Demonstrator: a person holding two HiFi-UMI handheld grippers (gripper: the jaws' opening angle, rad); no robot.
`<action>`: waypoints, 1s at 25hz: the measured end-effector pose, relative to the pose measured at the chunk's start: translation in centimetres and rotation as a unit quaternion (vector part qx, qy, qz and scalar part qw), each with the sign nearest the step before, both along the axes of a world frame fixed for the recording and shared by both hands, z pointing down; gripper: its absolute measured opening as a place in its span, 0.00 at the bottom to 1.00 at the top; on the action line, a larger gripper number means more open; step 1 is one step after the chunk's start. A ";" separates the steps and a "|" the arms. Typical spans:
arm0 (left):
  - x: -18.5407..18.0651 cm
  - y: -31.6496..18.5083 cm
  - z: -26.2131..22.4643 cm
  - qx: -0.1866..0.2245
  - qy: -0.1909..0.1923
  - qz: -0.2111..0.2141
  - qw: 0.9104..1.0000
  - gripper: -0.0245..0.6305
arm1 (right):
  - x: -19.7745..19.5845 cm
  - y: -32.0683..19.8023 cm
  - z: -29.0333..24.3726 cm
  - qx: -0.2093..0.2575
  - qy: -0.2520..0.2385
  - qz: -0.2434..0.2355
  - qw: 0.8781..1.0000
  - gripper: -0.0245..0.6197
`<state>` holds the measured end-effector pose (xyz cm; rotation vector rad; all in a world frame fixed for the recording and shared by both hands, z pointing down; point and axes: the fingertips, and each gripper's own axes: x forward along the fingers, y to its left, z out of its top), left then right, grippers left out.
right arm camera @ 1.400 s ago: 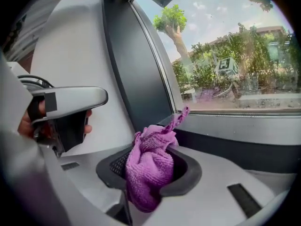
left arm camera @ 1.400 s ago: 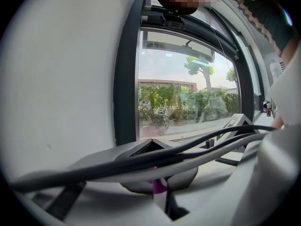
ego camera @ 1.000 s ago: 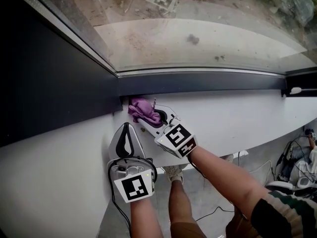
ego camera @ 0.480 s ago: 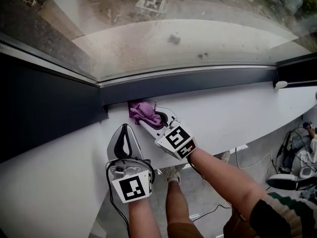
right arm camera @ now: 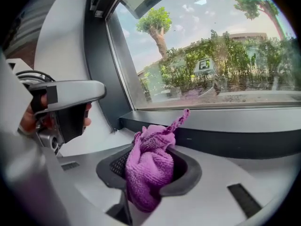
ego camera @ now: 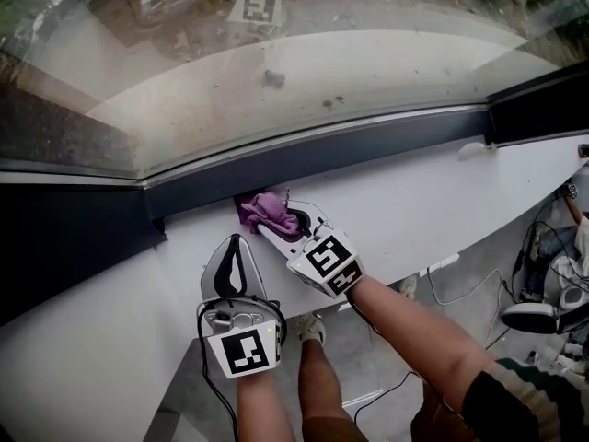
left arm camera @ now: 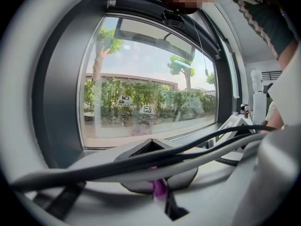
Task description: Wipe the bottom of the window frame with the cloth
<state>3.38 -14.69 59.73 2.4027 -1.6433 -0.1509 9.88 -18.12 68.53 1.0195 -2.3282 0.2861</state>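
Wiping step: cloth (right arm camera: 148, 166) clenched in right gripper (ego camera: 283, 219), held at window frame (ego camera: 350, 145) ahead; left gripper (ego camera: 235, 251) closed, empty. Sideways sweep judged needed next.

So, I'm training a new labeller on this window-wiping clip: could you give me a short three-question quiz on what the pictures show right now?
1. Fill in: the left gripper sits over the white ____.
2. Which gripper holds the purple cloth? A left gripper; B right gripper; C neither.
3. True or false: the cloth is spread out flat.
Key: 1 sill; 2 B, its jaws are shut on the cloth; 3 false, it is bunched up by the dark bottom frame.
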 end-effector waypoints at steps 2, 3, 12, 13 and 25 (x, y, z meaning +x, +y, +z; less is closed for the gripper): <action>1.4 -0.2 -0.4 0.004 0.002 0.010 1.000 0.04 | 1.6 -0.2 -0.4 0.002 0.003 0.007 1.000 0.27; 2.2 -0.3 -0.6 0.003 0.002 0.016 1.000 0.04 | 2.5 -0.3 -0.6 0.003 0.003 0.012 1.000 0.27; 8.2 -0.9 -3.2 0.010 -0.002 0.058 0.998 0.04 | 9.2 -0.3 -2.8 0.014 0.005 0.045 0.999 0.27; 8.3 -0.8 -3.4 0.013 0.002 0.062 0.998 0.04 | 9.4 -0.2 -2.9 0.017 0.008 0.047 0.999 0.27; 18.5 -0.5 -6.3 0.014 0.001 0.112 0.994 0.04 | 19.7 0.1 -6.1 0.031 0.011 0.085 0.996 0.27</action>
